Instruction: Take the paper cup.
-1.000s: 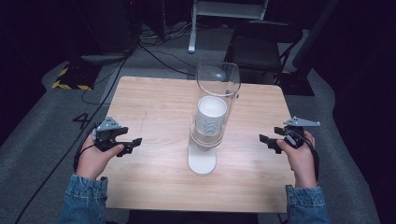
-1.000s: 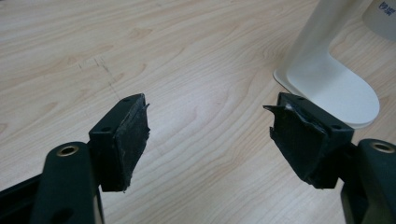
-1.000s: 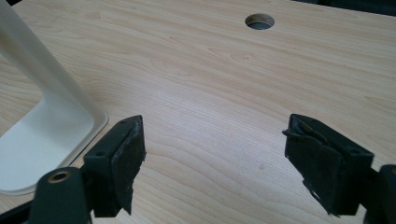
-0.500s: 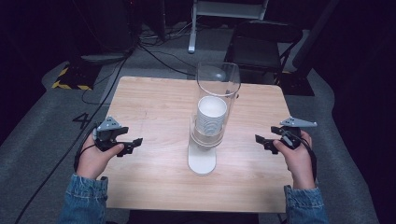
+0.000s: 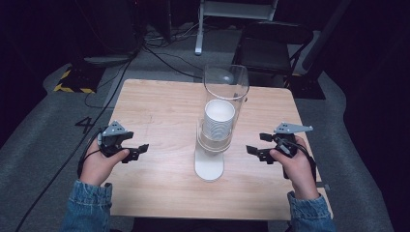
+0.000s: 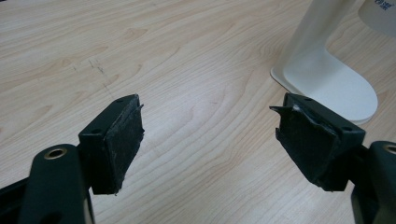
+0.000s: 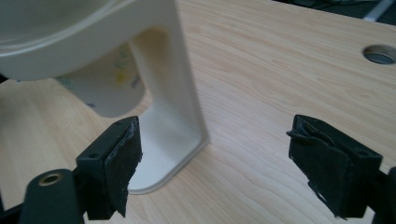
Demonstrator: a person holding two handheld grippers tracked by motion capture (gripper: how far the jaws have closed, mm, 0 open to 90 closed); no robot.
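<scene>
left tool (image 5: pixel 138 151): wide, empty, level | right tool (image 5: pixel 255 151): just opened wide, facing cup dispenser (image 5: pixel 211 164)

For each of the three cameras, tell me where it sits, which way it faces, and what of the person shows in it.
High view: above the person's side, looking forward and down on the table; both hands, left gripper and right gripper show.
Left gripper view: rides the left gripper, facing the cup dispenser; open jaws show.
Right gripper view: rides the right gripper, facing the cup dispenser and paper cups; open jaws show.
All three share the dispenser's white foot.
</scene>
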